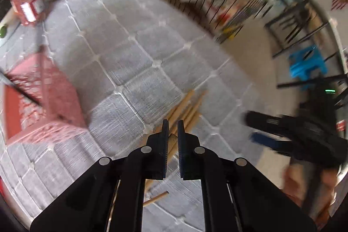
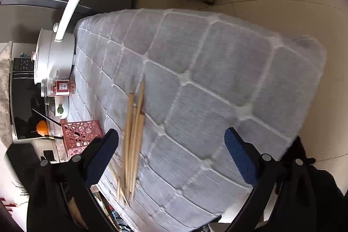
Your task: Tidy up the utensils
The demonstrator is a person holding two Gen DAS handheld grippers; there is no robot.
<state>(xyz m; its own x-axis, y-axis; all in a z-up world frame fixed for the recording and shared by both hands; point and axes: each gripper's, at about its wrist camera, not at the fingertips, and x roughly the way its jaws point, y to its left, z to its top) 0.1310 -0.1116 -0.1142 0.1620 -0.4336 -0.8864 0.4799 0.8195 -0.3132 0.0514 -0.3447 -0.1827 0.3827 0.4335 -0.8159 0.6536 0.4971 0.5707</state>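
Left tool (image 1: 173,125) nearly closed over wooden chopsticks; right tool (image 2: 171,140) spread wide.

The bundle of pale wooden chopsticks (image 2: 132,140) lies at lower centre on the grey quilted counter (image 2: 217,79); a pink perforated plastic basket (image 2: 80,136) sits far left.

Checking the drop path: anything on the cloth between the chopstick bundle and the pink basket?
Nothing visible. In the right wrist view, bare grey quilted tablecloth lies between the wooden chopsticks and the pink perforated plastic basket. The left gripper is nearly closed over the bundle.

Right gripper (image 2: 171,156) fingers wide apart; chopsticks (image 2: 132,140) on grey cloth (image 2: 217,79), perhaps six.
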